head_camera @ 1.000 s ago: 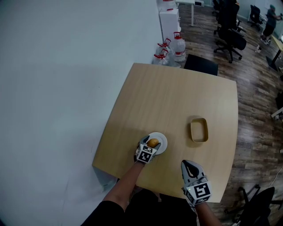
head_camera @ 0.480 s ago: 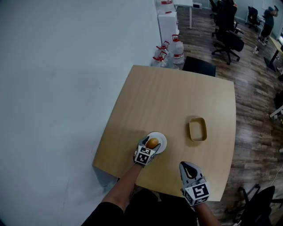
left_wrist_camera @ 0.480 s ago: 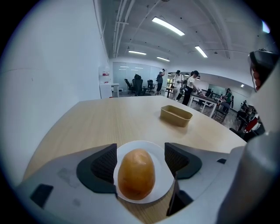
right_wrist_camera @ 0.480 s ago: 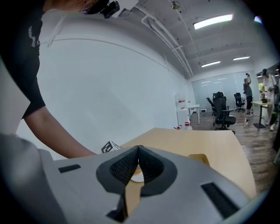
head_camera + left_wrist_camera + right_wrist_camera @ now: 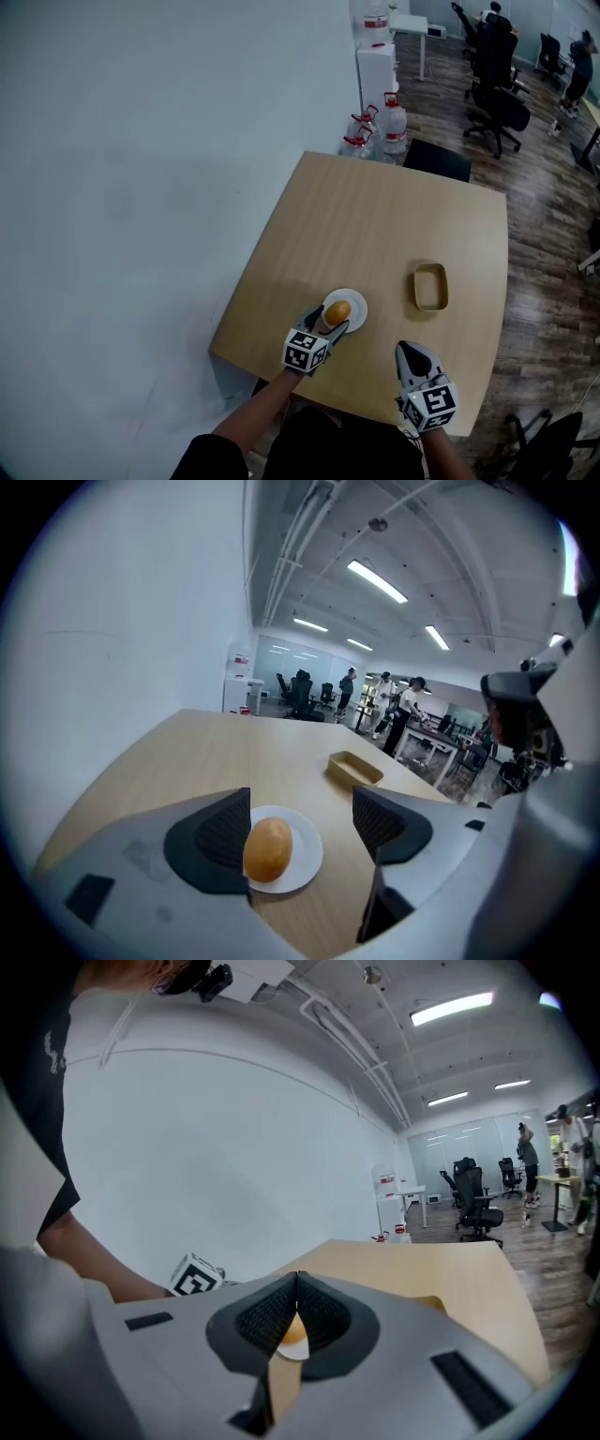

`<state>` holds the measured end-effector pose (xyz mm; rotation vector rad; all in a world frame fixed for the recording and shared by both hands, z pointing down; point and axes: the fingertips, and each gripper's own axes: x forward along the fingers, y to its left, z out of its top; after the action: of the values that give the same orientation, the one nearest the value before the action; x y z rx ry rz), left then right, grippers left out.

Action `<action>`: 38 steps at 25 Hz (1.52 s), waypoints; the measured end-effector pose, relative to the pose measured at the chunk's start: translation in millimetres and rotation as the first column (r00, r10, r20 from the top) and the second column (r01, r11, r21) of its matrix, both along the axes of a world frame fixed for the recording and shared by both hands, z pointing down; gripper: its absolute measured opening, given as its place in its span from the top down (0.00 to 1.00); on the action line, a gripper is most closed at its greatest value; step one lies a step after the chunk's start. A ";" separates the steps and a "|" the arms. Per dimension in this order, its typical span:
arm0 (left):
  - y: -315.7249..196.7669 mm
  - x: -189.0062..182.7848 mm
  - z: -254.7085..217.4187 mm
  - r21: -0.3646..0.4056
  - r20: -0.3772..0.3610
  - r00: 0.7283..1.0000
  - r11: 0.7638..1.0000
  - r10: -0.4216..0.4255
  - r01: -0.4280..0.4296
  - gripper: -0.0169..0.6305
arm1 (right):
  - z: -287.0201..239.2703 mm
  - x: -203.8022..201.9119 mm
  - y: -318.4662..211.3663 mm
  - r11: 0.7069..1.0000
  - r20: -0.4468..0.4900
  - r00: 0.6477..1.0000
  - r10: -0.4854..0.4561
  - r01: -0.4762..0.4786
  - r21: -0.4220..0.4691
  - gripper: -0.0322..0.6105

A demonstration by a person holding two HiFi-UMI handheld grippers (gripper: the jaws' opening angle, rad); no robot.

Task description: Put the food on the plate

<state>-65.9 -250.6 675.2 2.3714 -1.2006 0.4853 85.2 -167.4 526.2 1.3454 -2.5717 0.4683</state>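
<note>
A golden-brown bread roll lies on a small white plate near the table's front edge. In the left gripper view the roll rests on the plate, just beyond and between the jaws. My left gripper is open, its jaws wide apart and holding nothing, right behind the plate. My right gripper hovers over the front edge to the right, shut and empty. A sliver of the roll shows past its jaws.
An empty tan rectangular container sits on the wooden table to the right of the plate. Water bottles and a black chair stand beyond the far edge. A white wall runs along the left.
My left gripper has drawn back a little from the roll toward the near edge. The roll stays on the plate. The head view has shifted; my right gripper keeps its place.
</note>
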 end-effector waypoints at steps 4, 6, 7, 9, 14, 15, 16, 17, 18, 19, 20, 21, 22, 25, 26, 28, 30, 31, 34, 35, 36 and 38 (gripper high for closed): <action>32.8 -13.4 -54.8 0.021 -0.137 0.986 0.995 -0.095 0.099 0.48 | -8.0 11.7 -5.1 0.999 0.009 0.999 0.036 -0.036 0.013 0.86; 47.3 -13.8 -79.9 0.001 -0.247 0.957 0.988 -0.152 0.157 0.49 | -12.1 14.0 -7.6 0.998 0.014 0.999 0.053 -0.053 0.015 0.86; 54.4 -13.8 -91.2 -0.010 -0.287 0.940 0.982 -0.184 0.189 0.49 | -14.7 13.8 -7.9 0.998 0.020 0.998 0.061 -0.061 0.014 0.86; 69.6 -15.1 -111.4 -0.012 -0.312 0.918 0.967 -0.246 0.255 0.50 | -20.8 11.7 -5.0 0.997 0.032 0.997 0.075 -0.075 0.015 0.86; 100.6 -10.4 -164.8 0.108 -0.290 0.922 0.948 -0.258 0.299 0.90 | -42.8 5.3 13.1 0.995 0.061 0.994 0.088 -0.091 0.039 0.86; 104.1 -9.4 -172.7 0.130 -0.282 0.926 0.946 -0.251 0.296 0.90 | -47.6 4.2 16.6 0.995 0.066 0.994 0.088 -0.092 0.048 0.86; 106.0 -9.2 -179.4 0.150 -0.270 0.930 0.943 -0.249 0.297 0.91 | -51.8 3.3 19.5 0.994 0.067 0.994 0.088 -0.092 0.058 0.86; 106.4 -9.6 -185.7 0.167 -0.260 0.932 0.938 -0.254 0.302 0.92 | -55.2 2.4 21.8 0.993 0.064 0.994 0.088 -0.092 0.070 0.86; 105.5 -10.6 -192.2 0.183 -0.255 0.931 0.932 -0.263 0.313 0.93 | -57.7 1.8 23.5 0.992 0.058 0.994 0.088 -0.092 0.080 0.86; 103.7 -12.3 -198.4 0.201 -0.250 0.928 0.923 -0.275 0.328 0.94 | -59.8 1.5 24.6 0.992 0.051 0.995 0.091 -0.095 0.089 0.86; 101.6 -14.6 -203.3 0.220 -0.240 0.927 0.914 -0.288 0.341 0.94 | -62.4 1.8 24.9 0.990 0.046 0.994 0.098 -0.102 0.094 0.86; 99.6 -16.0 -207.1 0.237 -0.229 0.927 0.907 -0.295 0.348 0.94 | -65.4 2.7 24.8 0.989 0.042 0.993 0.108 -0.112 0.098 0.86; 98.1 -15.9 -210.3 0.249 -0.221 0.929 0.904 -0.296 0.348 0.94 | -68.3 4.2 24.8 0.987 0.038 0.992 0.120 -0.123 0.102 0.86; 96.9 -10.8 -213.4 0.261 -0.209 0.936 0.907 -0.282 0.331 0.94 | -74.8 7.5 26.2 0.981 0.018 0.990 0.143 -0.144 0.127 0.86; 97.6 -8.9 -212.5 0.262 -0.205 0.939 0.909 -0.275 0.324 0.94 | -77.0 7.3 27.0 0.979 0.010 0.989 0.147 -0.147 0.139 0.86; 100.5 -5.6 -211.1 0.263 -0.201 0.943 0.913 -0.264 0.312 0.94 | -80.2 7.1 29.3 0.976 -0.009 0.988 0.153 -0.149 0.159 0.86; 102.2 -3.2 -211.5 0.264 -0.207 0.944 0.914 -0.258 0.308 0.94 | -82.0 6.7 30.4 0.974 -0.021 0.988 0.156 -0.150 0.167 0.86; 102.1 -2.2 -212.0 0.265 -0.212 0.943 0.914 -0.256 0.308 0.94 | -82.6 6.1 30.3 0.974 -0.023 0.987 0.157 -0.151 0.168 0.86; 99.4 2.8 -216.5 0.267 -0.226 0.944 0.916 -0.242 0.299 0.94 | -83.9 3.4 30.2 0.974 -0.023 0.987 0.157 -0.151 0.169 0.86; 99.5 4.3 -217.2 0.267 -0.228 0.944 0.917 -0.238 0.296 0.94 | -84.1 2.6 31.4 0.974 -0.022 0.988 0.155 -0.149 0.169 0.86; 100.2 5.4 -216.6 0.267 -0.228 0.945 0.918 -0.236 0.294 0.94 | -83.8 2.0 33.0 0.974 -0.022 0.988 0.154 -0.148 0.169 0.86; 102.0 8.0 -215.1 0.261 -0.230 0.947 0.923 -0.226 0.284 0.94 | -82.3 1.1 35.6 0.975 -0.021 0.988 0.151 -0.145 0.169 0.86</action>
<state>-57.9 -148.6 460.2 2.3760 -1.5478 -0.0146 86.4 -131.7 443.8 1.5949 -2.5428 0.2547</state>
